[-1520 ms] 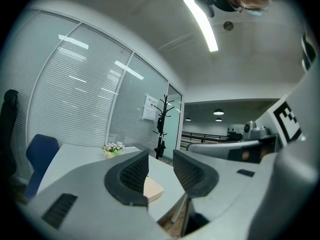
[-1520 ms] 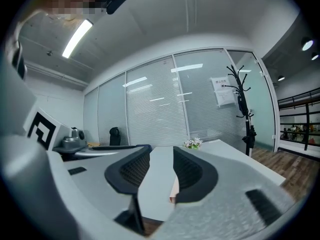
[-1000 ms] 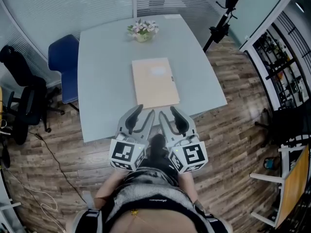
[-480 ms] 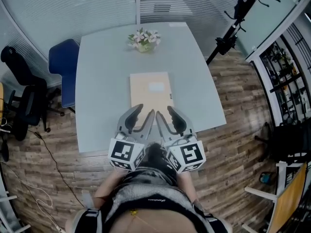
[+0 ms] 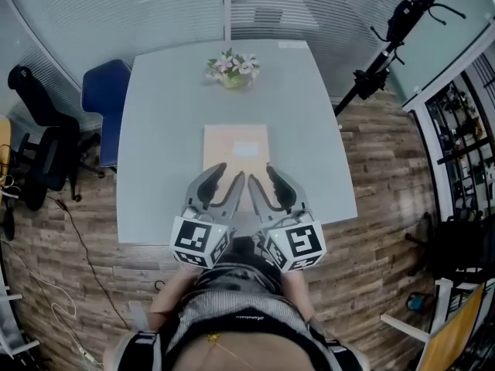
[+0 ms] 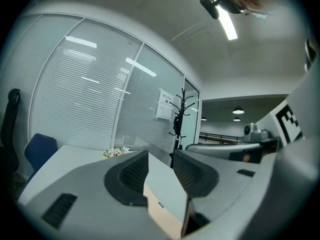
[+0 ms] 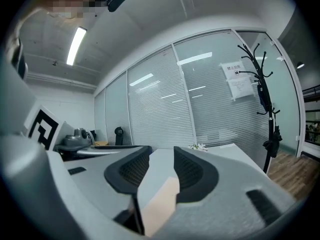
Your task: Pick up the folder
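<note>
**A:** What does the room look like on your feed?

**B:** A wood floor (image 5: 69,253), glass walls (image 5: 155,10) with slatted blinds, and a pale grey counter (image 5: 155,137) in the middle. A blue chair (image 5: 100,103) stands at its left side. A small bunch of flowers (image 5: 233,66) sits near its far edge, and a black stand (image 5: 379,68) is off to the right.

**A:** And the folder?

**B:** The folder (image 5: 236,147) is tan and lies flat on the counter, its long side running away from me. It's roughly centred from left to right, in the near half, well apart from the flowers.

**A:** Where are your tools against it?

**B:** I've got them side by side over the counter's near edge, pointing about level toward the far side. The left hand-held gripper (image 5: 230,174) has its tips over the folder's near left part. The right hand-held gripper (image 5: 261,175) has its tips over the near right part. From the head view I can't tell whether either one touches the folder.

**A:** Is either one grasping it?

**B:** No, both are released. In the left gripper view the jaws stand apart, with grey counter and a strip of tan folder showing low in the gap. The right gripper view shows the same. No pad presses on anything.
</note>
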### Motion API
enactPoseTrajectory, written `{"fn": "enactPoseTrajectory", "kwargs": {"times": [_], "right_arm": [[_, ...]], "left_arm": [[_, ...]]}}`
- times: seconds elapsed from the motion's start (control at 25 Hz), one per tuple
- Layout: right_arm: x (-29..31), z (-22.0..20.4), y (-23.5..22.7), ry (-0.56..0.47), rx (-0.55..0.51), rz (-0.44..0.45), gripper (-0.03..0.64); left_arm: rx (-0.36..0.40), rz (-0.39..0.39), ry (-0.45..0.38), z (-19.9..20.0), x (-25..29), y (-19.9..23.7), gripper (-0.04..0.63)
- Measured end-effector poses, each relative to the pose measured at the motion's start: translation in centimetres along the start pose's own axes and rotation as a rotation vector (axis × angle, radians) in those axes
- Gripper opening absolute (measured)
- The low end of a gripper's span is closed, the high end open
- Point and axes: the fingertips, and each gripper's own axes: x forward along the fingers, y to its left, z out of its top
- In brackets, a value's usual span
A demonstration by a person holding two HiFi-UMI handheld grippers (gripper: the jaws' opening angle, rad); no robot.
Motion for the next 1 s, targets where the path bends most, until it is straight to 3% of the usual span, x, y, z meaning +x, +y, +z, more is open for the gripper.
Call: {"fn": "enactPoseTrajectory", "kwargs": {"times": [0.24, 0.56, 1.0], "right_arm": [[1.6, -1.6, -2.6, 0.045, 0.0, 0.038, 0.156], [4.6, -6.3, -5.1, 0.159, 0.051, 0.042, 0.163], [8.1, -14.9, -8.2, 0.372, 0.123, -0.077, 0.183]], "left_arm": [[-0.025, 0.055, 0.017, -1.4, 2.1, 0.7, 0.133], [-0.087, 0.111, 0.113, -5.3, 3.9, 4.5, 0.156], [-0.146, 0.143, 0.304, -11.7, 5.5, 10.9, 0.166]]}}
